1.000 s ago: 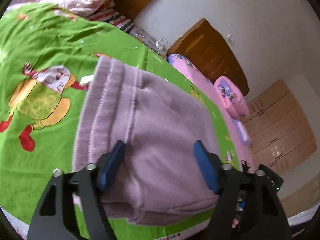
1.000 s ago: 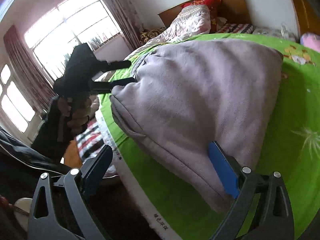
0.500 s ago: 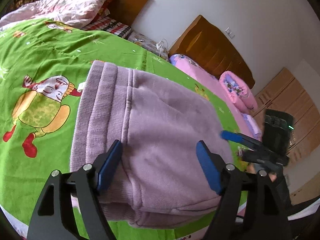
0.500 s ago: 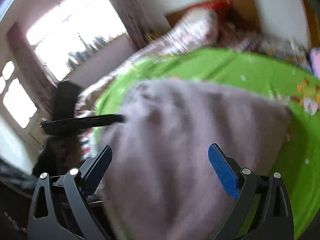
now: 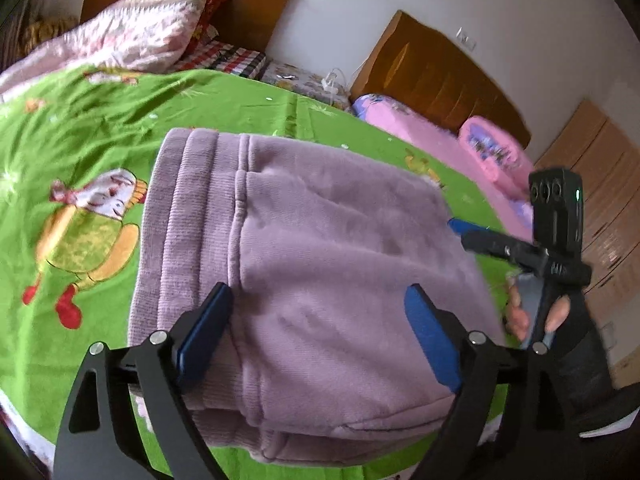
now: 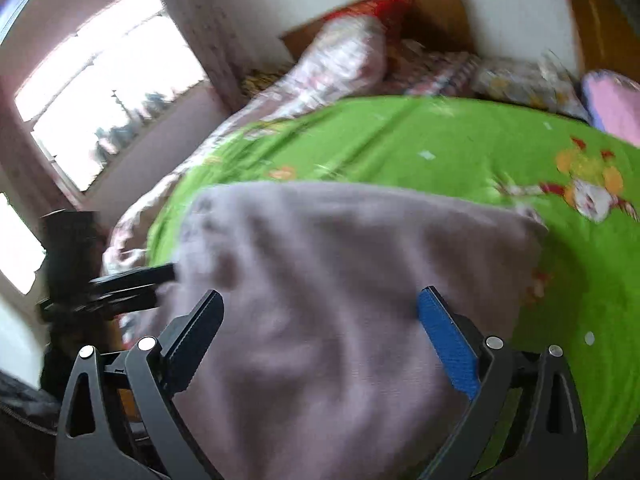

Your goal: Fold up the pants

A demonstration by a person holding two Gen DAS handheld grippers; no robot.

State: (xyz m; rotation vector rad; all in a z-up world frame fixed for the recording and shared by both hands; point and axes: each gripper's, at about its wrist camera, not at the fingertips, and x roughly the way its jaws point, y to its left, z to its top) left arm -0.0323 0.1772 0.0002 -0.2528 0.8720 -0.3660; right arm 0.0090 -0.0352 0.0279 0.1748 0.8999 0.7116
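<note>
Folded lilac fleece pants (image 5: 304, 272) lie in a thick stack on a green cartoon bedspread (image 5: 80, 132), waistband at the far left. My left gripper (image 5: 316, 332) is open, its blue pads over the near part of the stack, holding nothing. In the right wrist view the pants (image 6: 340, 288) look blurred; my right gripper (image 6: 320, 332) is open above them. The right gripper also shows in the left wrist view (image 5: 472, 232), at the stack's right edge. The left gripper shows in the right wrist view (image 6: 160, 276) at the stack's left edge.
A quilted pink pillow (image 5: 152, 24) and a wooden headboard (image 5: 248, 12) stand at the far end. A second bed with pink bedding (image 5: 488, 152) lies to the right, wooden cupboards (image 5: 600, 184) beyond it. A bright window (image 6: 100, 92) is on the left.
The right gripper has swung from the bed's near edge up over the pants and now sits at their right side. The left gripper has drawn back slightly; the pants have not moved.
</note>
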